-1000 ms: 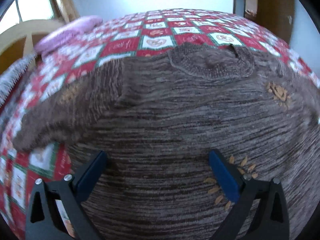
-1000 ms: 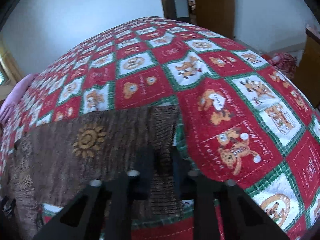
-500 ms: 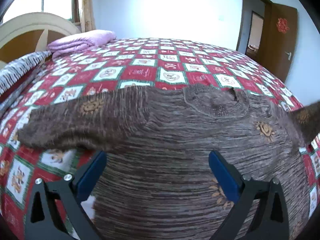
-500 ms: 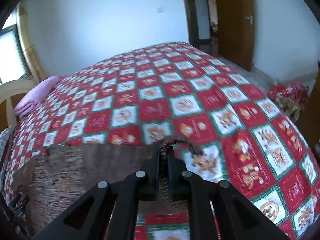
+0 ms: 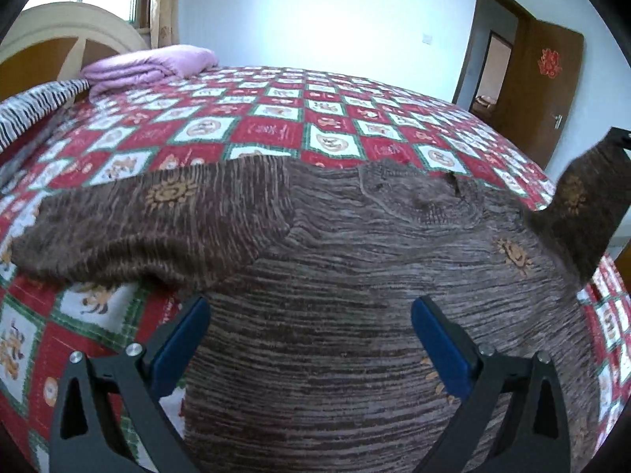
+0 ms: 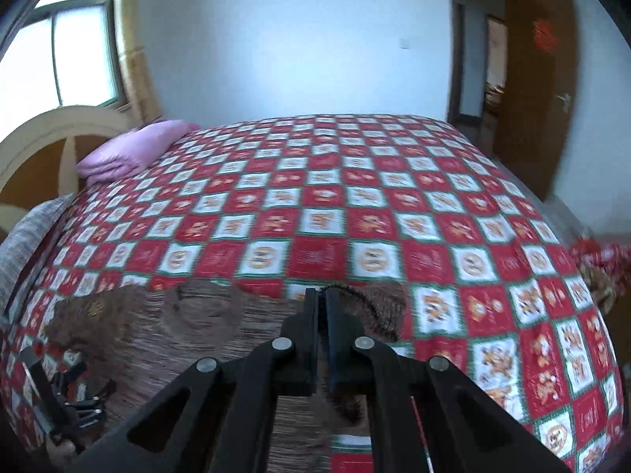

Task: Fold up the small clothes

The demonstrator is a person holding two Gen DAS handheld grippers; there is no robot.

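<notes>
Right claw (image 6: 322, 307) pinching sweater (image 5: 355, 315) sleeve

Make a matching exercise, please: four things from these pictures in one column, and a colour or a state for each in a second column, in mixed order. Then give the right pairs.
Things
1. left gripper
2. right gripper
3. folded blanket
4. sweater

Colours or states
A. pale purple, near the headboard
B. brown, spread on the bedspread, one sleeve lifted
C. open above the fabric
D. shut on a sleeve cuff

Pairs: 1-C, 2-D, 3-A, 4-B
</notes>
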